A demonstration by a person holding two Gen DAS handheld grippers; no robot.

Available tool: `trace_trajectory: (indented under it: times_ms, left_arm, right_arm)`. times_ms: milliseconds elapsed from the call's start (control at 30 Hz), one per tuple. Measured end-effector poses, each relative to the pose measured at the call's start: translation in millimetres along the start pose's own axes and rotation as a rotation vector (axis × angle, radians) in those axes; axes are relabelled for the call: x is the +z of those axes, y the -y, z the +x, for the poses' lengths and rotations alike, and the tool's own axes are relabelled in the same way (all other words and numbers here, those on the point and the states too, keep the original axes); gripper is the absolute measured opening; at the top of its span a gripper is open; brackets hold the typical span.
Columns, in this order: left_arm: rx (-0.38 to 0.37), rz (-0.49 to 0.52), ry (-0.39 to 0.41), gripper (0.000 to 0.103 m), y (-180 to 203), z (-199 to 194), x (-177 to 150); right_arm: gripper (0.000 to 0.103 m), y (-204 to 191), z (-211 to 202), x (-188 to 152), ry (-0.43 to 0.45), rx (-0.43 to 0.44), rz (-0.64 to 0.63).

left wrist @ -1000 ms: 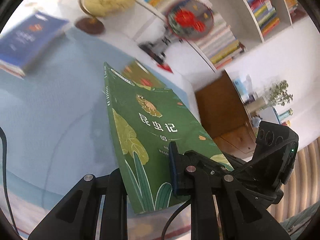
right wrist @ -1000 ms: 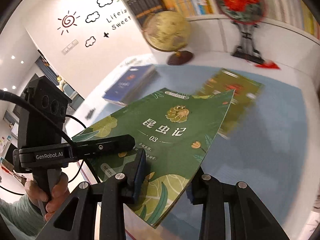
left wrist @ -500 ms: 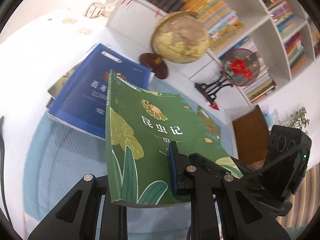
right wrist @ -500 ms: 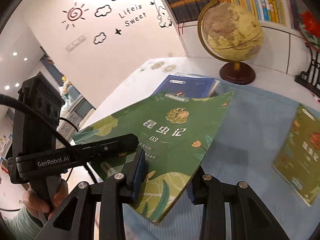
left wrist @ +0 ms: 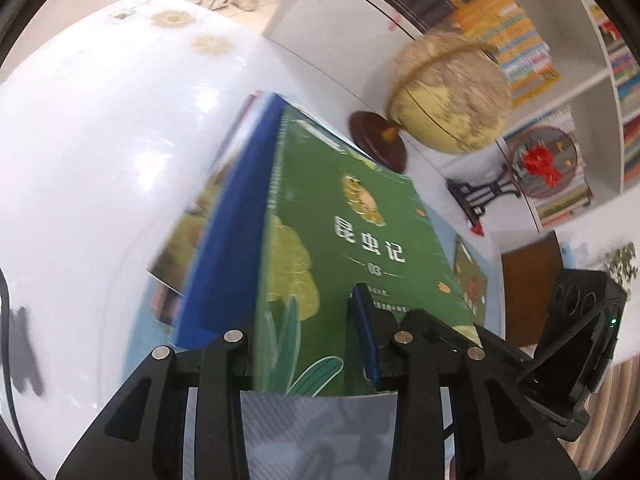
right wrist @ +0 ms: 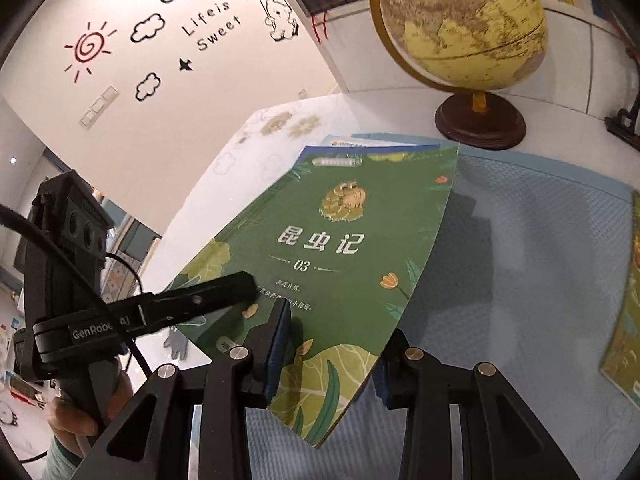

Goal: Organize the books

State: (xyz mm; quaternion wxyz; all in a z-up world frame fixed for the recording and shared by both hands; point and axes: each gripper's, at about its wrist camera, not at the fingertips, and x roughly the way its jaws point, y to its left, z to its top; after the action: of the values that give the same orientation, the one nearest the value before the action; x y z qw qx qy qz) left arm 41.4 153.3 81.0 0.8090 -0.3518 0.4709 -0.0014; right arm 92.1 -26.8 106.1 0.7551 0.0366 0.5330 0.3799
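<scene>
Lying over the blue book (left wrist: 224, 240) on the surface (left wrist: 100, 140), the green book (right wrist: 336, 248) ran lengthwise away from both grippers. The left gripper (left wrist: 308, 344) straddled its near edge, jaws opening, pads apparently clear; the right gripper (right wrist: 332, 344) pinched the near corner, equally close.

The left gripper (left wrist: 308, 344) points down at a slant. Its jaws are opening, and the near edge of the green book (left wrist: 340, 264) sits between them. The right gripper (right wrist: 332, 344) also points down at a slant. Its jaws are closed on the near right corner of the same book. A hand (right wrist: 80, 408) holds the left gripper's handle at the near left of the right wrist view.
</scene>
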Motion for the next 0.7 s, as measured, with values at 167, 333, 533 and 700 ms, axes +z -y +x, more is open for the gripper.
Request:
trace_trajectory:
  times_ms: [167,333,533,700]
  left_arm:
    - [0.015,-0.065,0.025,0.031,-26,-2,3]
    - [0.077,-0.109,0.112,0.031,-43,-19,-2]
    - [0.136,-0.117,0.177,0.031,-41,-40,-4]
    - [0.107,-0.054,0.171,0.031,-4,-34,-3]
  right_arm:
    - [0.035,-3,23,2,-0.038,-0.016,-0.026]
    - [0.035,-3,39,3,-0.069,0.014,-0.036]
    - [0.039,-13,45,4,-0.102,0.044,-0.103]
    - [0.045,8,28,-6,-0.158,0.068,-0.073]
